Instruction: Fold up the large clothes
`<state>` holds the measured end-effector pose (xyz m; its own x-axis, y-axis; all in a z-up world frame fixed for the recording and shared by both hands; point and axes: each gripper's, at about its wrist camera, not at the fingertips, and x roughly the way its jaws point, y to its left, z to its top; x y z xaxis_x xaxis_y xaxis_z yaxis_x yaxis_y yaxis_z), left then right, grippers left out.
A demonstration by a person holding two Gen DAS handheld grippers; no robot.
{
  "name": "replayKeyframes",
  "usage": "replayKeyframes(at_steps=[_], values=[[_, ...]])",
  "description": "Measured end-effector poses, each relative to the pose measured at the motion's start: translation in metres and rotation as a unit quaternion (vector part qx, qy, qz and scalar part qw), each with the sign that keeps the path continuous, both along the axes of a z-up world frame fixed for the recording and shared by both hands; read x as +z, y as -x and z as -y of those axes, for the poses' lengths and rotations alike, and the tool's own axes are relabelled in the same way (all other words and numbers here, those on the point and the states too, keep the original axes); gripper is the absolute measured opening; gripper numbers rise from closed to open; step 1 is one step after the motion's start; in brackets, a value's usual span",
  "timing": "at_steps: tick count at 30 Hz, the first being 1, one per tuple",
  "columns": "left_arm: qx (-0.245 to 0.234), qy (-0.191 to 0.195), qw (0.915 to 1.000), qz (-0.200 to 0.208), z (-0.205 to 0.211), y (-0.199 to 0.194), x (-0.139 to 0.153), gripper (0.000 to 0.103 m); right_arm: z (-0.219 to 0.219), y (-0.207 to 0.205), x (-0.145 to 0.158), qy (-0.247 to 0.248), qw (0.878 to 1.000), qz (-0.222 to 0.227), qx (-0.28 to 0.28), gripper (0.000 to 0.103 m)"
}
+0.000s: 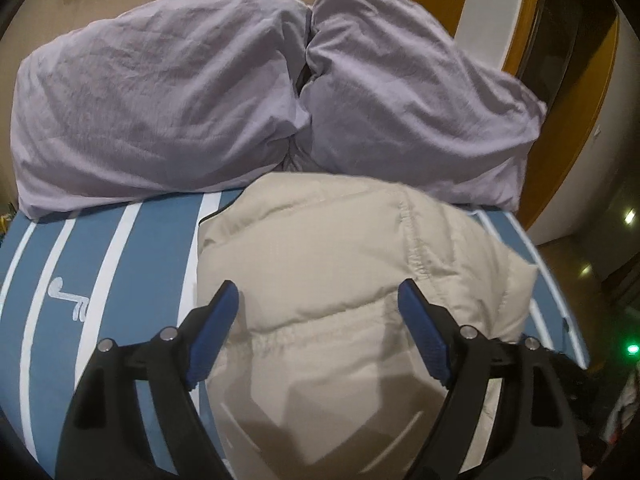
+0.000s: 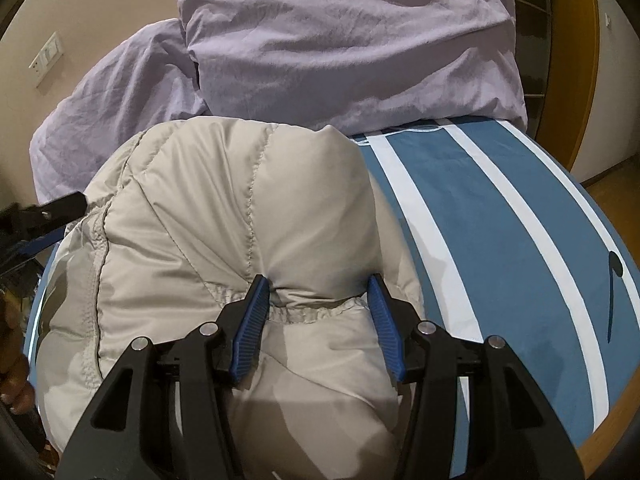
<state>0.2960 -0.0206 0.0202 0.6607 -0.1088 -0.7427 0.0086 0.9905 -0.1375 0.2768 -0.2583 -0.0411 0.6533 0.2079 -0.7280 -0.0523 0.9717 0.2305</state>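
A beige quilted puffer jacket (image 1: 340, 264) lies bunched in a folded heap on the blue bedspread with white stripes (image 1: 100, 280). My left gripper (image 1: 318, 292) is open, its blue-padded fingers spread over the jacket's near part, holding nothing. In the right wrist view the jacket (image 2: 224, 208) fills the middle. My right gripper (image 2: 320, 286) is open, its jaws spread either side of a puffed fold near an elastic hem; the pads touch or nearly touch the fabric without pinching it. Part of the left gripper (image 2: 48, 208) shows at the left edge.
Two lilac pillows (image 1: 168, 100) (image 2: 352, 40) lean against the beige wall behind the jacket. The bedspread (image 2: 500, 220) runs to the right, ending at the bed's edge with wooden floor (image 2: 616, 196) beyond. A yellow-framed door (image 1: 560, 80) stands at the right.
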Motion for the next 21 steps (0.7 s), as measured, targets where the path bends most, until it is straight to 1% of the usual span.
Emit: replayKeyframes(at_steps=[2, 5, 6, 8, 11, 14, 16, 18, 21], values=[[0.004, -0.015, 0.9999, 0.001, 0.005, -0.002, -0.008, 0.087, 0.001, 0.000, 0.000, 0.000, 1.000, 0.000, 0.000, 0.053], [-0.001, -0.051, 0.9987, 0.004, 0.014, -0.001, -0.017, 0.088, 0.001, 0.002, 0.005, 0.008, 1.000, 0.001, -0.002, 0.056], [-0.002, -0.055, 0.9984, 0.005, 0.015, -0.002, -0.019, 0.089, 0.002, 0.002, 0.007, 0.010, 1.000, 0.001, -0.004, 0.057], [0.000, -0.057, 0.9984, 0.003, 0.015, -0.004, -0.023, 0.090, 0.005, 0.001, 0.014, 0.008, 1.000, 0.001, -0.008, 0.057], [0.004, -0.055, 0.9985, 0.001, 0.014, -0.007, -0.029, 0.091, 0.007, -0.004, 0.032, 0.000, 1.000, 0.020, -0.010, 0.058], [0.005, -0.056, 0.9984, 0.002, 0.015, -0.009, -0.032, 0.092, 0.001, -0.014, 0.050, -0.004, 0.999, 0.043, -0.005, 0.064], [0.006, -0.057, 0.9983, 0.004, 0.016, -0.009, -0.035, 0.092, -0.005, -0.022, 0.058, -0.001, 0.999, 0.053, 0.001, 0.066], [0.007, -0.057, 0.9983, 0.006, 0.016, -0.010, -0.036, 0.092, -0.015, -0.035, 0.063, 0.009, 0.998, 0.058, 0.006, 0.066], [0.009, -0.055, 0.9984, 0.008, 0.016, -0.009, -0.038, 0.093, -0.025, -0.050, 0.061, 0.019, 0.998, 0.057, 0.008, 0.066]])
